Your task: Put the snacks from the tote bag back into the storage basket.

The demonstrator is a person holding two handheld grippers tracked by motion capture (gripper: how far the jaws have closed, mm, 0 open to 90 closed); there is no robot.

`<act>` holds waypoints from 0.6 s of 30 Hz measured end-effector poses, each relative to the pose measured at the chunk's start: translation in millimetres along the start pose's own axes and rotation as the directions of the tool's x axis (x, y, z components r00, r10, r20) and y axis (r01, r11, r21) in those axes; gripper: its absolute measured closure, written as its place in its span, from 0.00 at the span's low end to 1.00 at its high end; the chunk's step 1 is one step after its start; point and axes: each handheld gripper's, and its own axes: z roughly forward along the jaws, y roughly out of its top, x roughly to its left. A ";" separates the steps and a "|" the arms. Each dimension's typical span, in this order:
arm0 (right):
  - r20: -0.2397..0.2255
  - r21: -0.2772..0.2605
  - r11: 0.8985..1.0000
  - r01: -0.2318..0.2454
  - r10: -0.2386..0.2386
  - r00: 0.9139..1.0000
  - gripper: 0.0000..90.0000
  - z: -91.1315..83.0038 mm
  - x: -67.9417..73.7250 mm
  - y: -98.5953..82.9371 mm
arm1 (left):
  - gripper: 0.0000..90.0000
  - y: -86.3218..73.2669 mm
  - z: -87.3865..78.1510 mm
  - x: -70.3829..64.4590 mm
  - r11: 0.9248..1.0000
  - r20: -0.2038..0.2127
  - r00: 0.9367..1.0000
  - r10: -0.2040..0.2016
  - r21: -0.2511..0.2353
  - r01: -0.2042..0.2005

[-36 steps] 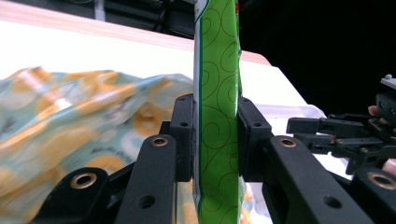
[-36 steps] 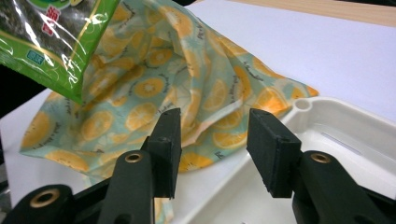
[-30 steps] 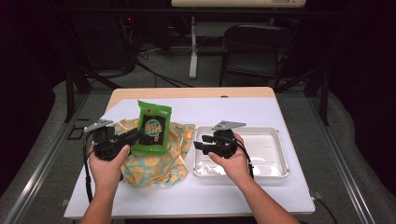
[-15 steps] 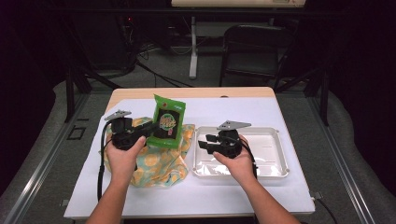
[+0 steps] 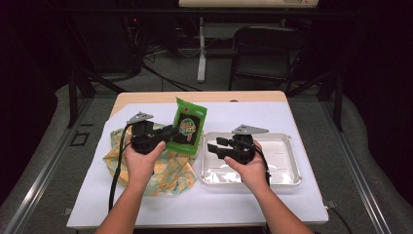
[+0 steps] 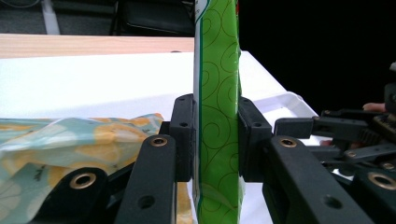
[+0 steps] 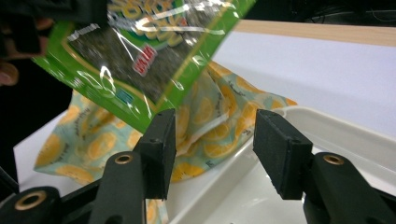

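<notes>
The left gripper (image 5: 168, 132) clamps the glossy green snack packet (image 5: 189, 126), lifted above the yellow-patterned cloth (image 5: 165, 170). The right gripper (image 5: 214, 146) waits with jaws apart over the white plastic tray (image 5: 287, 161). Next, I judge, the packet travels toward 3 o'clock and lowers into the tray.

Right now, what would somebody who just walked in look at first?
Probably the bright green packet, held up off the table, pinched between the jaws of the left gripper above a yellow patterned cloth. Next, the white tray on the right, where the right gripper hangs over it with jaws open, pointing toward the packet.
</notes>
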 end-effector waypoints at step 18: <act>-0.073 -0.029 0.996 -0.090 0.087 0.993 0.49 -6.3 -19.6 3.1 | 0.80 -3.5 36.1 -35.6 0.995 0.068 0.994 0.085 0.045 -0.088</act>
